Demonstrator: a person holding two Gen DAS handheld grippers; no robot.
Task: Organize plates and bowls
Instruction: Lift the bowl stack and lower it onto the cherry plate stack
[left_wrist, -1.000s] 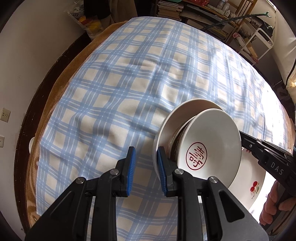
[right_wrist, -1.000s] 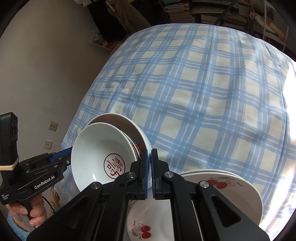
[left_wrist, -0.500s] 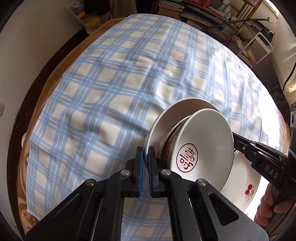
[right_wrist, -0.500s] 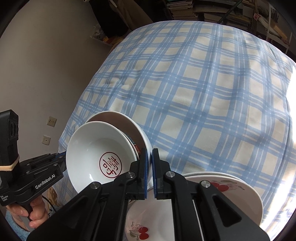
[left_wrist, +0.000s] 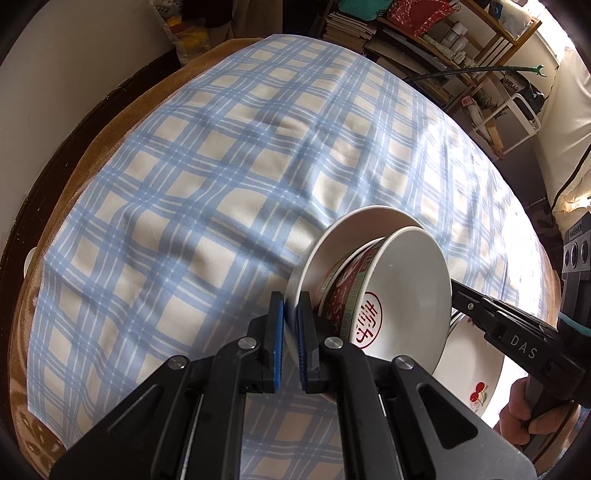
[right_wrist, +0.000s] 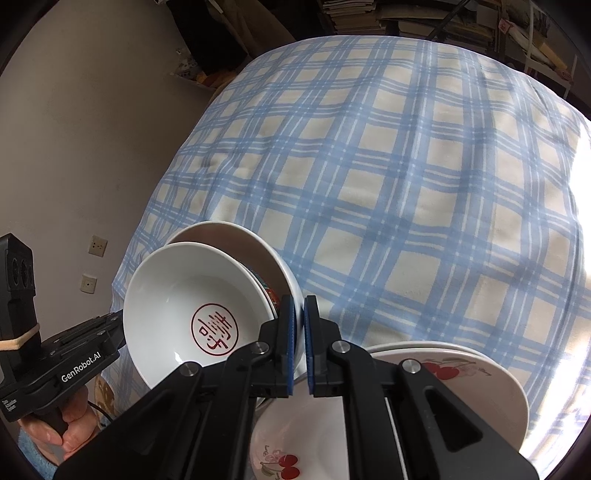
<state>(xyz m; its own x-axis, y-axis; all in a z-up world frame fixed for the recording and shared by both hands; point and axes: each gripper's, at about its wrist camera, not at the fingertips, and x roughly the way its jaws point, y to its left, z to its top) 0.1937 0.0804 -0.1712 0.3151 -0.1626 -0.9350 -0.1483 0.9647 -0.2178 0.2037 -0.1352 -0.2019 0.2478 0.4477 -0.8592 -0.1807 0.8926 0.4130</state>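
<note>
Both tongs pinch the same tilted stack: the left tongs (left_wrist: 290, 341) are nearly closed on the near rim of the plain white plate (left_wrist: 351, 229), and the right tongs (right_wrist: 300, 341) are clamped on that plate's rim at the opposite side. A stamped bowl (right_wrist: 192, 306) with a red-patterned bowl (left_wrist: 345, 284) under it nests against the plate, all held above the checked tablecloth (right_wrist: 388, 184). Cherry plates (right_wrist: 461, 384) lie at about 5 o'clock from the right tongs, just beside them, so that hand seems nearer for setting the stack down.

There are two white round bowls (right_wrist: 192, 295) stacked together, two white cherry-print plates (right_wrist: 461, 384), and two black two-finger grippers (right_wrist: 300, 339).
</note>
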